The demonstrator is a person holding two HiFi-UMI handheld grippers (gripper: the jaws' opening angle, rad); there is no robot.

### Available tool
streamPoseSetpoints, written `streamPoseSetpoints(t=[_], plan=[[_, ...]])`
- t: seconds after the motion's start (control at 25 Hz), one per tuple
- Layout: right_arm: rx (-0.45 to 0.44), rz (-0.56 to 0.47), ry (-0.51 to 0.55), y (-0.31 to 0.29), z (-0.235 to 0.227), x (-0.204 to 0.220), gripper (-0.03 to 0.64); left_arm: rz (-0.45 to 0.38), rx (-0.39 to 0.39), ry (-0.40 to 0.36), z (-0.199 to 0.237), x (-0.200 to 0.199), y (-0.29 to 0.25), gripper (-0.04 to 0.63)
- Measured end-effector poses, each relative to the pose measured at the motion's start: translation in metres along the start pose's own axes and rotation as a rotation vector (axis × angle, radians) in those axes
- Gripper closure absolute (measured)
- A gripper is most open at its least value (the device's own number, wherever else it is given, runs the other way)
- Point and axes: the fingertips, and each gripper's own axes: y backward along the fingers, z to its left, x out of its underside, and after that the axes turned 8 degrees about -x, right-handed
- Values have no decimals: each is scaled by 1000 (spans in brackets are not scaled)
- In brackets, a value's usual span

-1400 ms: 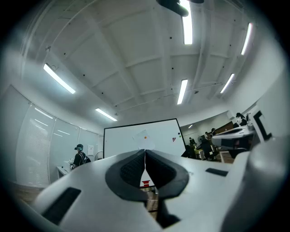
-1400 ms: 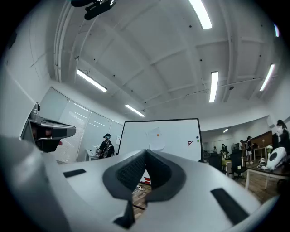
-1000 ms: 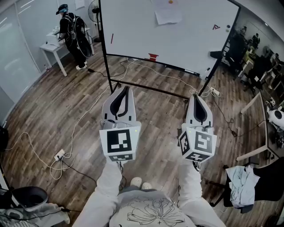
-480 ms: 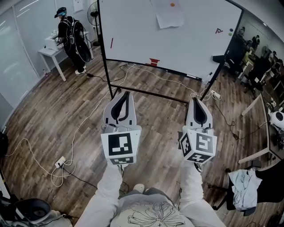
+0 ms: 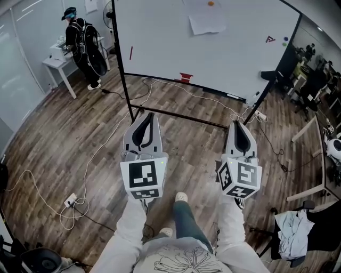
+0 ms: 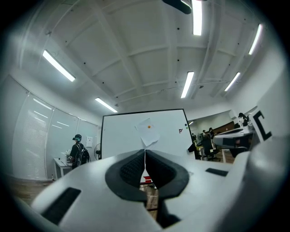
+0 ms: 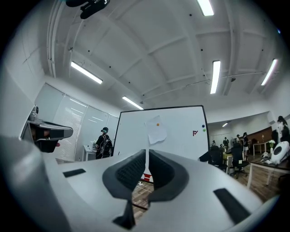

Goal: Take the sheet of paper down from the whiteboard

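Note:
A white sheet of paper (image 5: 204, 22) hangs on the whiteboard (image 5: 160, 42) under a small orange magnet (image 5: 211, 3); its lower corner curls. The same sheet of paper (image 6: 149, 132) shows in the left gripper view and again as the paper (image 7: 157, 130) in the right gripper view. My left gripper (image 5: 147, 115) and right gripper (image 5: 238, 123) are held side by side over the wooden floor, well short of the board, pointing at it. Both are shut with nothing between their jaws.
The whiteboard's black stand bar (image 5: 176, 113) crosses the floor ahead, with cables (image 5: 96, 154) trailing around it. A person with a backpack (image 5: 82, 42) stands at a white table (image 5: 56, 64) at far left. Chairs and desks (image 5: 309, 80) crowd the right; cloth lies on a chair (image 5: 290, 226).
The whiteboard and paper have drawn closer in the head view as I step forward; one foot now shows ahead between the grippers. Both grippers stay shut.

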Motion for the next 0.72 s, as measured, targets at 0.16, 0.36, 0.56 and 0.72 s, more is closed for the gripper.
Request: streamPoseSetpoints(t=[0.16, 0.36, 0.56, 0.72], plan=[[-17, -12, -1, -57, -25, 8, 612, 4, -22, 0, -5, 11, -56, 589], [-50, -44, 12, -135, -64, 5, 612, -4, -52, -10, -18, 13, -136, 589], [-58, -81, 20, -205, -108, -4, 609, -22, -80, -4, -28, 9, -213, 589], [-59, -80, 24, -245, -138, -1, 594, -20, -89, -2, -35, 12, -259, 589]])
